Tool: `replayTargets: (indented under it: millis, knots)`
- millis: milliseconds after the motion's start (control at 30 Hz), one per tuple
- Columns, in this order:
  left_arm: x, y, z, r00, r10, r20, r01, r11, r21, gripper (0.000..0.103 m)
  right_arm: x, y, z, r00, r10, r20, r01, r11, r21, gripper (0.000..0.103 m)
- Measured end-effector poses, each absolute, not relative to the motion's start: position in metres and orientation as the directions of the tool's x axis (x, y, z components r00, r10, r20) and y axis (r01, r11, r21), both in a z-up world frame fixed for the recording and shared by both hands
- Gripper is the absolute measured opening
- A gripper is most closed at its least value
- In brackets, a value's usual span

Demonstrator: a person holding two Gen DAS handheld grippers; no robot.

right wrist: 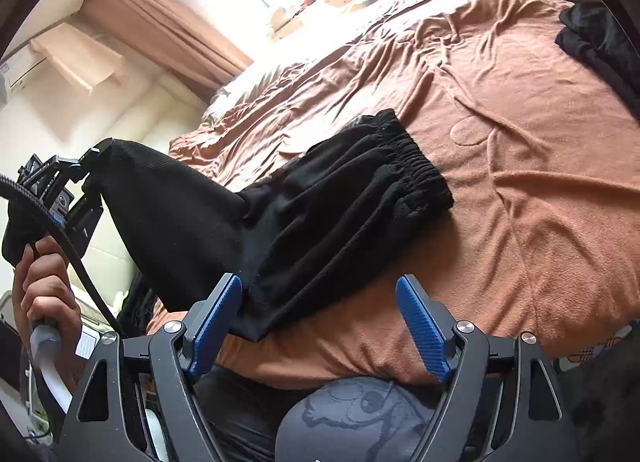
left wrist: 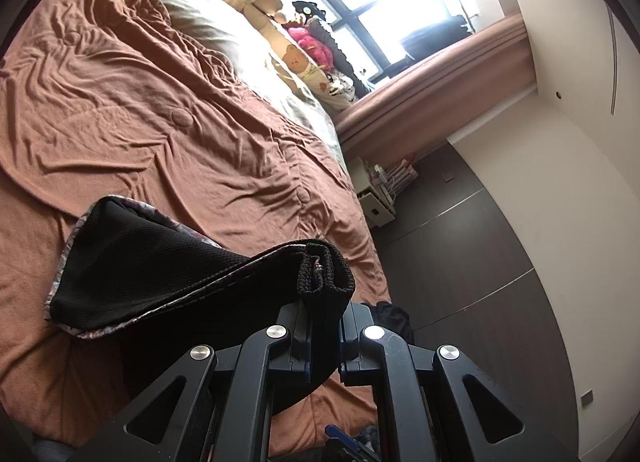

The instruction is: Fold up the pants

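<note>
Black pants (right wrist: 320,214) lie on the brown bedspread (right wrist: 520,182), their elastic waistband (right wrist: 408,166) toward the middle of the bed. One leg is lifted off the bed to the left, where my left gripper (right wrist: 86,166) is shut on its end. In the left wrist view the ribbed cuff (left wrist: 326,274) sticks up between the jaws of the left gripper (left wrist: 324,318), and the leg (left wrist: 140,274) hangs away to the left. My right gripper (right wrist: 320,322) stands open near the bed's front edge. Its left blue pad (right wrist: 216,326) is beside the pants' edge and is not pressing on it.
A second black garment (right wrist: 596,42) lies at the far right of the bed. Pillows (left wrist: 208,22) and plush toys (left wrist: 308,42) line the window side. A white nightstand (left wrist: 376,198) stands by the bed. A grey cartoon-print cushion (right wrist: 360,414) sits under the right gripper. A hand (right wrist: 40,282) holds the left gripper.
</note>
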State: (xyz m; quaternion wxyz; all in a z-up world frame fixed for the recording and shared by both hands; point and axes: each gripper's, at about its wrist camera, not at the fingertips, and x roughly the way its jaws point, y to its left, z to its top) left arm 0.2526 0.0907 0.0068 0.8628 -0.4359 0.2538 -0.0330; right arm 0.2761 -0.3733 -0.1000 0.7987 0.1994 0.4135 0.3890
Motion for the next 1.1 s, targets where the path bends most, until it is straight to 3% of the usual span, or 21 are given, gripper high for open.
replayTargets:
  millis: [767,867,900,967,1033,1100]
  knots:
    - [0.324,-0.037,-0.082,0.680,-0.511,-0.526,-0.143,0.611,-0.779,0.009,0.286,-0.470,-0.133,0.451,0.729,-0.514,-0.293,0.665,0.687,0.079]
    - [0.329,-0.055,-0.093,0.624,-0.530,-0.574,-0.142,0.645,-0.751,0.010,0.287,-0.473,-0.134,0.453,0.728,-0.515,-0.287,0.666,0.689,0.079]
    - [0.331,-0.060,-0.096,0.600,-0.526,-0.603,-0.147,0.668,-0.730,0.013,0.287,-0.474,-0.133,0.453,0.730,-0.512,-0.287,0.663,0.691,0.079]
    - [0.333,-0.064,-0.101,0.558,-0.533,-0.636,-0.155,0.686,-0.711,0.032,0.288,-0.474,-0.132,0.456,0.732,-0.506,-0.292,0.660,0.692,0.079]
    - [0.329,-0.061,-0.100,0.553,-0.540,-0.635,-0.154,0.682,-0.715,0.066,0.288,-0.472,-0.130,0.455,0.735,-0.502,-0.299,0.658,0.691,0.079]
    - [0.323,-0.053,-0.092,0.580,-0.510,-0.635,-0.153,0.697,-0.701,0.080,0.289,-0.469,-0.131,0.451,0.740,-0.498,-0.305,0.653,0.693,0.079]
